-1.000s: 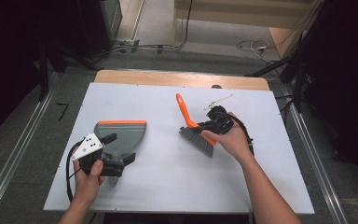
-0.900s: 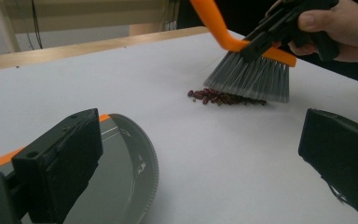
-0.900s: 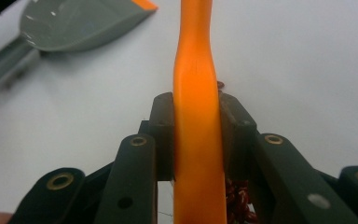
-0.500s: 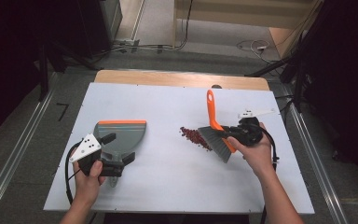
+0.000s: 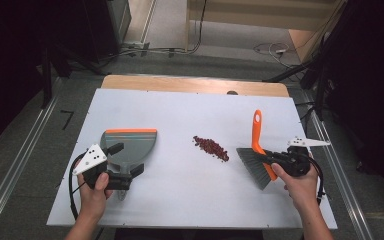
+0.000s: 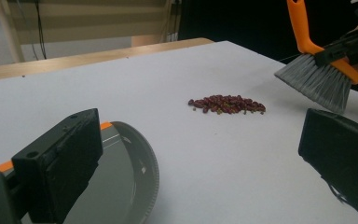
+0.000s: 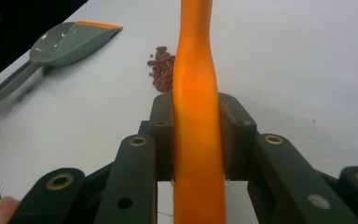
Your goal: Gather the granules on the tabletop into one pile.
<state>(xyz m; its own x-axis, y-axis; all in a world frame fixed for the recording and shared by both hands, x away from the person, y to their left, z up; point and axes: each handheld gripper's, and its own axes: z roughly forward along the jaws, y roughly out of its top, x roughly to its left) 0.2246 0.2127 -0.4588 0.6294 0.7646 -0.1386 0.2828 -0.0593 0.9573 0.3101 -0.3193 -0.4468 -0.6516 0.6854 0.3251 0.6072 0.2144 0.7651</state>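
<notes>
**A:** ok so what's actually being held here? Two grippers are seen over the white table [image 5: 190, 200].

**B:** The right gripper [image 5: 276, 161] is clamped on the orange handle of the hand brush [image 5: 256, 150]. In the right gripper view the handle [image 7: 196, 116] is squeezed between the two jaws, pads pressed against both sides. The grey bristles [image 6: 316, 83] are pointed toward the table's middle and are held just off the surface, as far as can be judged from the left gripper view.

**A:** and the left one?

**B:** The left gripper [image 5: 122, 172] is parked at the stem of the grey dustpan [image 5: 127, 147], near the table's left front. From the high view it can't be told for sure whether anything is pinched. In the left gripper view the jaws are seen spread wide apart, with the dustpan's curved rim [image 6: 144, 172] lying between them beside the left jaw, so nothing is gripped tight there.

**A:** where's the stuff to be swept?

**B:** A small pile of red beans [image 5: 211, 148] is spread in a short streak at the table's middle, between dustpan and brush. It's touched by neither. The dustpan's orange lip [image 5: 131, 131] is aimed away from the person, not at the pile. The brush is kept near the beans on their right, a clear gap left.
</notes>
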